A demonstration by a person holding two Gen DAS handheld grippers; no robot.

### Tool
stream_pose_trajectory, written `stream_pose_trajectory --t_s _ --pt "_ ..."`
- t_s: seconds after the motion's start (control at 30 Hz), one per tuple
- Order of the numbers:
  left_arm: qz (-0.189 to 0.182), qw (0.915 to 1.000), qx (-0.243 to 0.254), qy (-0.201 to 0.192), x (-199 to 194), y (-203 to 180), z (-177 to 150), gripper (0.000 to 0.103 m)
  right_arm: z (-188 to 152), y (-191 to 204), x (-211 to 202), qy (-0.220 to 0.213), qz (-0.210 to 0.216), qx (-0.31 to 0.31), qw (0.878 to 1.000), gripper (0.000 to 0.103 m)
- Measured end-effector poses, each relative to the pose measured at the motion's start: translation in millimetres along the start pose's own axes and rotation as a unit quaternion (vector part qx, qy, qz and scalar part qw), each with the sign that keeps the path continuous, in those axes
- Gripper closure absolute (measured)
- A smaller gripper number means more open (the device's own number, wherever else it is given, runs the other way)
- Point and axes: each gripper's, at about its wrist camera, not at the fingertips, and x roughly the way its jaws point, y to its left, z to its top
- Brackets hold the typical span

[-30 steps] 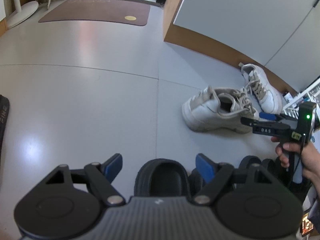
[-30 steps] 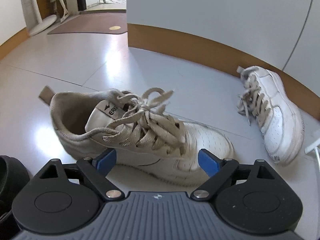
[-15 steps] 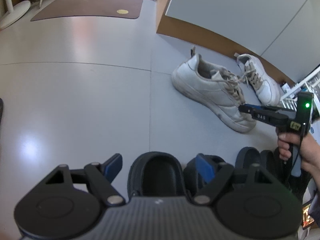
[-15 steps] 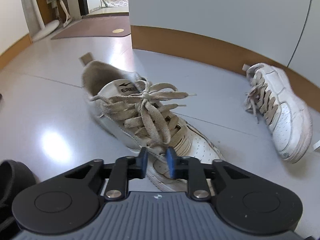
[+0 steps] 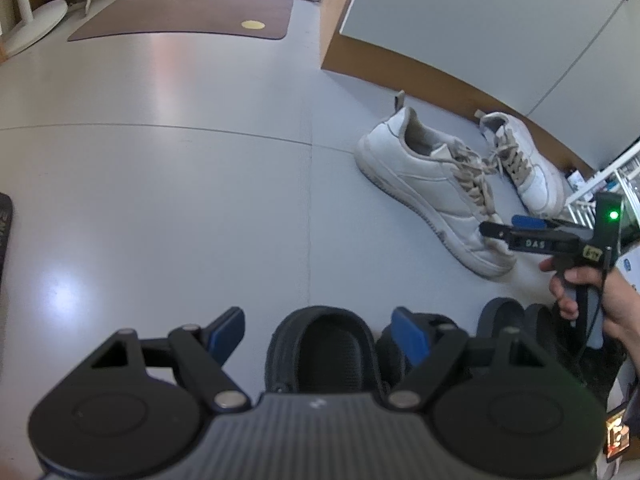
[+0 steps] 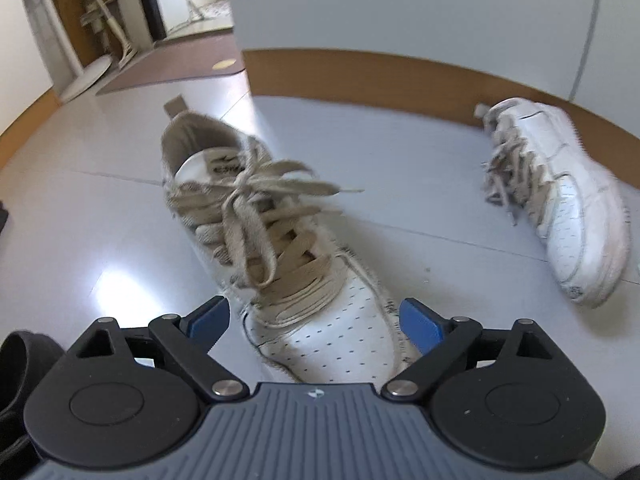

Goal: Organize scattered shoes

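Near white sneaker point(image 6: 296, 264): on the floor, toe between the right gripper point(image 6: 316, 320)'s spread blue fingers, untouched; long axis runs straight away, heel far.
Second white sneaker point(image 6: 560, 200): apart, right of it, toe nearest.
Left gripper point(image 5: 320, 330): wide, over a black shoe point(image 5: 320, 352).

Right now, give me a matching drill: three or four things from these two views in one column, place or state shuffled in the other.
Things:
1. near white sneaker
2. far white sneaker
3. black shoe
4. brown mat

Places or states:
A. alongside the brown baseboard
B. between the open left tongs
C. by the doorway, yellow dot on it
D. toe between the open right tongs

Pairs: 1-D, 2-A, 3-B, 4-C
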Motion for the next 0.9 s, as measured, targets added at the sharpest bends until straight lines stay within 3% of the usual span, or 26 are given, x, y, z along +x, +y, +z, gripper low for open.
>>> stream_pose_trajectory --t_s 0.37,0.47,0.7,0.83,0.9 --pt "0.0 1.0 -0.001 -0.001 -0.3 3.4 1.2 0.021 13.1 1.0 28.2 0.012 0.007 -0.003 1.0 0.005" --pt "0.0 1.0 -0.003 -0.003 -0.4 5.3 1.5 0.021 15.3 7.6 27.7 0.014 -0.003 0.023 1.0 0.015" --pt "-0.004 0.9999 -0.008 -0.007 -3.9 7.9 -0.6 0.021 33.2 18.9 32.7 0.066 -0.034 0.104 0.992 0.017" --pt "0.001 0.9999 -0.013 -0.007 -4.8 13.0 -2.6 0.021 38.8 11.3 27.1 0.095 0.012 0.165 0.982 0.02" --pt "0.001 0.9999 -0.016 -0.007 -5.0 15.2 -2.5 0.021 37.9 10.2 26.8 0.105 0.057 0.18 0.976 0.021"
